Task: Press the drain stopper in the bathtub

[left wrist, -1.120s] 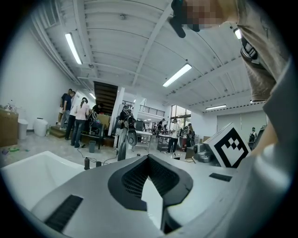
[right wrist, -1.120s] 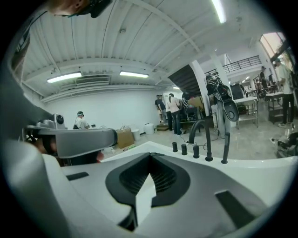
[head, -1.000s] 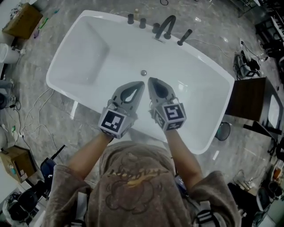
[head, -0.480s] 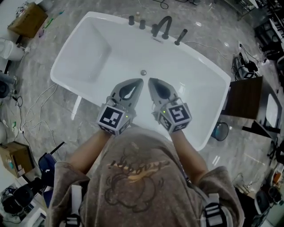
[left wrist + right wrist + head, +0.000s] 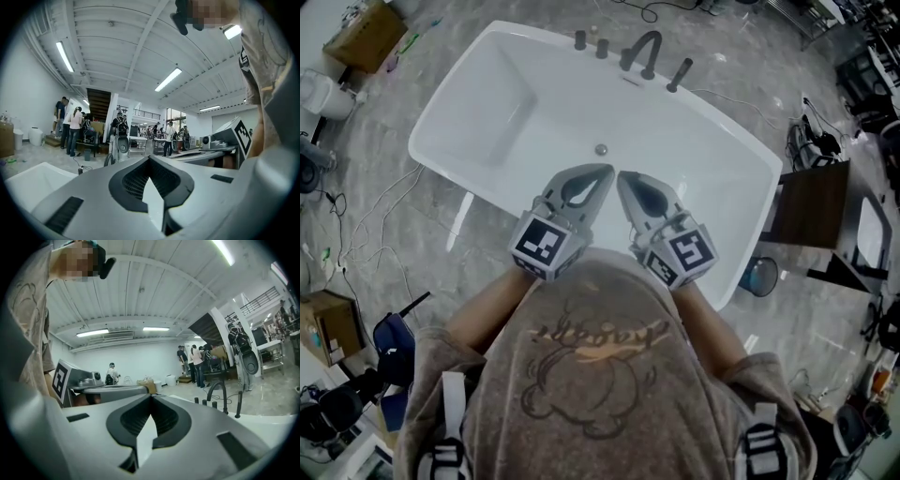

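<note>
On a grey marbled floor (image 5: pixel 384 187) stands a white freestanding bathtub (image 5: pixel 694 150), seen from above and set obliquely across the head view. Below it, the person (image 5: pixel 591 375) fills the lower middle of that view, both forearms reaching forward over the tub's near rim. At the right, a dark side table (image 5: pixel 811 206) stands just beside the tub's end; at the upper left lies a cardboard box (image 5: pixel 366 36), well apart from the tub.

The left gripper (image 5: pixel 605 172) and the right gripper (image 5: pixel 622 175) are held side by side over the basin, tips converging but apart. Each gripper view shows its jaws brought together at the tips, leaving only the moulded oval hollow behind them, with nothing held in either. Both of these views look out level across a large hall, where people (image 5: pixel 70 124) stand in the background.

A dark arched faucet (image 5: pixel 643 49) with small knobs beside it is mounted on the far rim. The drain stopper (image 5: pixel 601 149), a small round metal disc, sits in the tub floor at mid-length, near the grippers' tips in the head view and untouched by either.
</note>
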The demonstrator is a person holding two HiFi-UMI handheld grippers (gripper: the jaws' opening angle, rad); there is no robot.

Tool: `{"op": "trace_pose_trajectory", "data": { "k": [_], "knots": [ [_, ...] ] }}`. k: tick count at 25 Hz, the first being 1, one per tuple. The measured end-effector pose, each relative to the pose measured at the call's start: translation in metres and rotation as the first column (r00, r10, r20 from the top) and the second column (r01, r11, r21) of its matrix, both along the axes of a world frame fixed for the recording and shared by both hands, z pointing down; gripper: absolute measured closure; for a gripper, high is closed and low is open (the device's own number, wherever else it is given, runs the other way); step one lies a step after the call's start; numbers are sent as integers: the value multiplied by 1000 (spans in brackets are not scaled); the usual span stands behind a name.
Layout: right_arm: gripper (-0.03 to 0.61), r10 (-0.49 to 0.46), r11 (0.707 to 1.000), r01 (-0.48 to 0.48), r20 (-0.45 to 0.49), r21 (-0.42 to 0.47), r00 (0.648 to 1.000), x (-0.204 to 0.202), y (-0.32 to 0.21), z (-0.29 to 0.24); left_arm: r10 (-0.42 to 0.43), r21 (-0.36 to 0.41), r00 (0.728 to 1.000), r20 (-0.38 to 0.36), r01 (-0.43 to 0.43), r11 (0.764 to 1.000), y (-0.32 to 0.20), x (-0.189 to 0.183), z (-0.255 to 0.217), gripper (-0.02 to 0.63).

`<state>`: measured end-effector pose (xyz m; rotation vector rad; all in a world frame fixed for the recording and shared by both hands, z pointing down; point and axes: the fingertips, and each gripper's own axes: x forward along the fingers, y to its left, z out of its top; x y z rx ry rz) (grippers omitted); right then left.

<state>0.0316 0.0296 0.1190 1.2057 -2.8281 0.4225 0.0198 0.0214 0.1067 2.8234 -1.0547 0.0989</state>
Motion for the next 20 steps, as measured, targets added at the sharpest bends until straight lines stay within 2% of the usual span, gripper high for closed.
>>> {"op": "trace_pose_trajectory", "data": {
  "k": [7,12,20],
  "knots": [
    [580,3,998,-6,51,64,999,15,19,-18,53,36,998,18,-53,998,25,2,-12,611],
    [580,-41,994,34,68,106,997,8,33,-22,57,44,998,35,-58,997,40,-3,-7,611],
    [580,-113,991,105,87,87,990,-12,55,-15,18,33,1000,13,-19,999,50,-18,-5,611]
  ]
}}
